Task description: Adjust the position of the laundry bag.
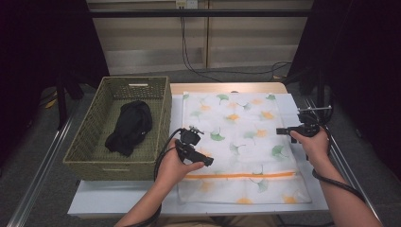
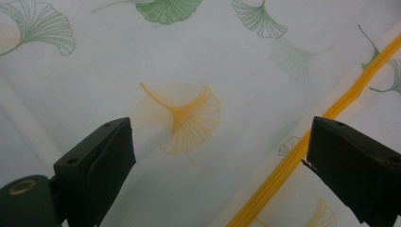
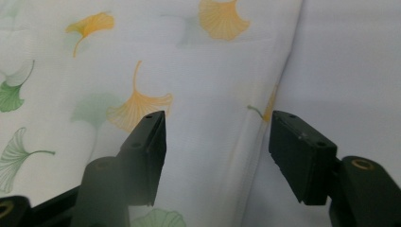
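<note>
- Across the middle of the table [image 1: 94, 201] lies the laundry bag [image 1: 241, 142], a white mesh sheet printed with green and orange ginkgo leaves; it is spread flat and is your landmark for everything below.
- Left of the bag, touching its left edge, stands the wicker basket [image 1: 90, 142], olive green and rectangular.
- Inside the basket, toward its middle, sits a black garment [image 1: 130, 126], bunched in a heap.
- Near the bag's front edge runs the orange zipper [image 1: 243, 175], straight from left to right; in the left gripper view it crosses the lower right corner [image 2: 302, 149] as a slanted yellow line.
- Your left gripper [image 1: 201, 158] sits over the bag's left front part, just behind the zipper. Its jaws stand wide apart in the left gripper view [image 2: 220, 165]; the mesh lies flat between them and is not pinched. One jaw sits right at the zipper line; you cannot tell if it touches.
- Your right gripper [image 1: 283, 131] is at the bag's right edge, about halfway along its length, pointing in toward the bag. In the right gripper view [image 3: 217, 142] the jaws are parted and straddle the bag's edge: one jaw over the printed mesh, the other over the bare table cover. Nothing is clamped.
</note>
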Demonstrator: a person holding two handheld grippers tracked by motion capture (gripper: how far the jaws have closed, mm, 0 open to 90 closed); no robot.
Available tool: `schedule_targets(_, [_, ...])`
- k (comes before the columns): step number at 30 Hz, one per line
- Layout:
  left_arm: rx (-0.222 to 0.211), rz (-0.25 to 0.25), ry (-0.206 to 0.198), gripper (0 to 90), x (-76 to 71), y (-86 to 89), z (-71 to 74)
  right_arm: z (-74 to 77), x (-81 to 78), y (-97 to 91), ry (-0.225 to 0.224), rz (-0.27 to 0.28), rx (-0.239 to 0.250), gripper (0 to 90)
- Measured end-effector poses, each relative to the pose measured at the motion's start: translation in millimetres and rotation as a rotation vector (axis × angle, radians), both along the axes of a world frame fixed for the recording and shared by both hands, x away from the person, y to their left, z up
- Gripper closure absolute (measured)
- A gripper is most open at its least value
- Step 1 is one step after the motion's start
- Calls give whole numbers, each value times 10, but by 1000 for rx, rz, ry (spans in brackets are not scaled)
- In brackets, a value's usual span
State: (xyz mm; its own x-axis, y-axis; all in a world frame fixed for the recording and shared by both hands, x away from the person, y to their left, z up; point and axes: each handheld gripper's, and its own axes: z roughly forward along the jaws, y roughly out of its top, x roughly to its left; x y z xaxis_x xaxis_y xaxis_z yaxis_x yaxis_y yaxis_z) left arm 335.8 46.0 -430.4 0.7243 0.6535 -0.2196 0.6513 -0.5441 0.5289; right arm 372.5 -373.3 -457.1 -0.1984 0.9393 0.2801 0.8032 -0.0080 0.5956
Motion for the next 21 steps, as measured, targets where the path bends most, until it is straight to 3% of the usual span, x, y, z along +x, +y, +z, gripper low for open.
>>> schedule_targets(3, [1, -2, -1, 80, -4, -7, -3, 23, -26, 17, -8, 9, -5, 267])
schedule_targets(8, [-4, -12, -5, 80, -10, -11, 1, 58, -82, 49, -21, 27, 6, 206])
schedule_targets(10, [-23, 12, -2, 78, -28, -32, -11, 68, -105, 64, -24, 35, 9, 164])
schedule_targets(12, [-7, -16, -7, 77, -21, -20, -6, 83, -134, 84, -24, 37, 1, 146])
schedule_targets(21, [-4, -28, -6, 75, -22, -14, 15, 160, -262, 151, -45, 76, 16, 105])
